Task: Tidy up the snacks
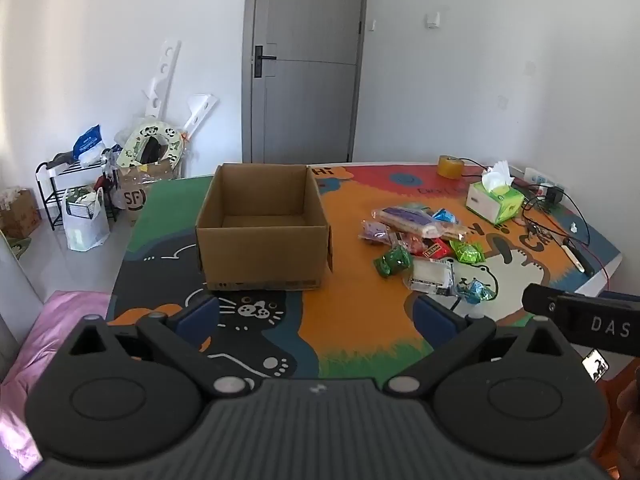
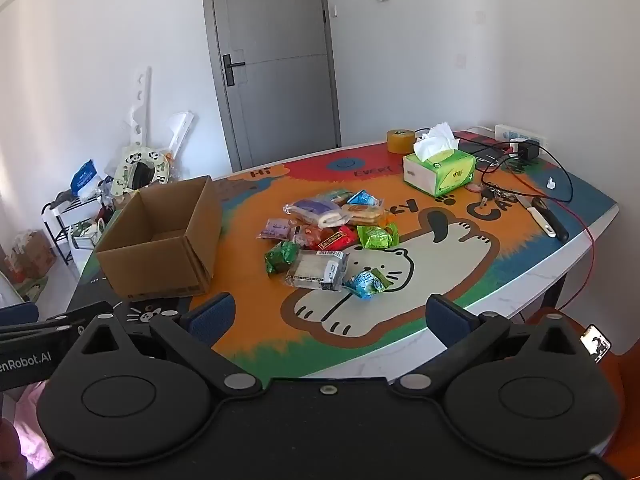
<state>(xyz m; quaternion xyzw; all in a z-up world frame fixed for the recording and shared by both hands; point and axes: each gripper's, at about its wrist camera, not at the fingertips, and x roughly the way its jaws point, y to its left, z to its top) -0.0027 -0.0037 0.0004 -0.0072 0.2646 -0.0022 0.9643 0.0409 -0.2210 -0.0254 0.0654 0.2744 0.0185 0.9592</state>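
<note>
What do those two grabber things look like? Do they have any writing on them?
Both are black plastic. The left gripper and right gripper each have two round discs, silver rivets and dark blue pads on the fingertips. White letters run along their sides: "DAS" on the right one, "enRobot.AI" on the left.

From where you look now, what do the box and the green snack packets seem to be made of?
The box looks like plain brown corrugated cardboard, matte, with folded flaps and creased corners. The green snack packets look like metallised foil or plastic film: they are shiny and crinkled and catch the light. Which of the two it is cannot be told.
</note>
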